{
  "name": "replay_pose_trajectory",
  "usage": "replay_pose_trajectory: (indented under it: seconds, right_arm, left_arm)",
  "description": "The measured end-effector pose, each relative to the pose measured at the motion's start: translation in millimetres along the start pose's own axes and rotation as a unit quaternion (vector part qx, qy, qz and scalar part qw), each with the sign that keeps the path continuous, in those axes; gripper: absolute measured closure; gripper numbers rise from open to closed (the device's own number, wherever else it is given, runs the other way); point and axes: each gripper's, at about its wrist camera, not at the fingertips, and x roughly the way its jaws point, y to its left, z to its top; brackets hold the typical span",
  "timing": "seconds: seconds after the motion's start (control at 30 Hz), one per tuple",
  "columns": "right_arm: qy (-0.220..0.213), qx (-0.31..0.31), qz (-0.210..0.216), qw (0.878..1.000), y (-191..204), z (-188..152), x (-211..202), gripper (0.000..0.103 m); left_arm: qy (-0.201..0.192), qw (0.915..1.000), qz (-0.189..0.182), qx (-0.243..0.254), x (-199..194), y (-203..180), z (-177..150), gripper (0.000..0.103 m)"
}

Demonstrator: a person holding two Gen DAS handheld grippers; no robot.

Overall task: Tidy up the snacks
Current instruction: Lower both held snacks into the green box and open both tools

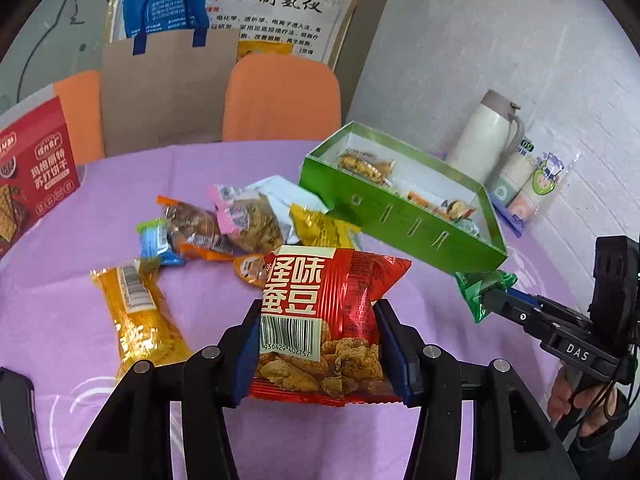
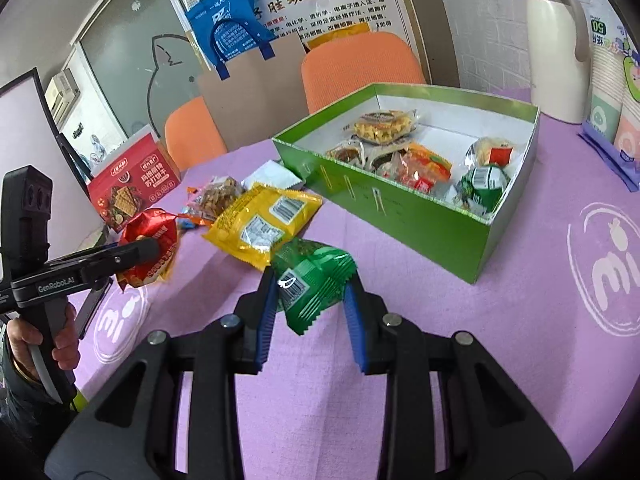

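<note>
We held a red packet (image 1: pixel 320 320) pinched in our left gripper (image 1: pixel 316 344) and a green packet (image 2: pixel 314 280) pinched in our right gripper (image 2: pixel 312 316), both next due for the green box (image 2: pixel 384 204) at one o'clock

My left gripper (image 1: pixel 318 344) points toward 12 o'clock, its blue-padded jaws closed on a red snack packet (image 1: pixel 328 316). My right gripper (image 2: pixel 312 312) also points toward 12 o'clock, jaws clamped on a green packet (image 2: pixel 314 280). My hands (image 2: pixel 44 344) grip each handle from below, at 8 and 4 o'clock.

Two hand-held grippers (image 1: pixel 318 344), one green box (image 2: pixel 400 208), two orange chairs (image 2: pixel 360 68).
</note>
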Motion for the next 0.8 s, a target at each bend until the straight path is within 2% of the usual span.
replay_pose_trajectory:
  seconds: [0.17, 0.37, 0.57, 0.8]
  right_arm:
    - [-0.041, -0.002, -0.021, 0.999, -9.8, 30.4, -13.7, 0.069]
    - [-0.067, 0.003, -0.057, 0.996, -36.4, 62.8, -11.2, 0.069]
    - [-0.05, 0.018, -0.086, 0.995, -69.8, 86.4, 20.9, 0.069]
    - [-0.011, 0.009, -0.1, 0.995, -93.7, 108.7, 69.7, 0.065]
  left_arm:
    - [-0.029, 0.999, -0.025, 0.02, -4.7, -24.3, 35.3, 0.049]
    - [-0.029, 0.9977, -0.045, 0.042, 31.1, -62.0, 79.8, 0.049]
    - [-0.013, 0.9974, -0.053, 0.048, 83.0, -93.2, 108.7, 0.049]
    - [0.012, 0.9975, -0.053, 0.044, 138.0, -101.8, 124.4, 0.048]
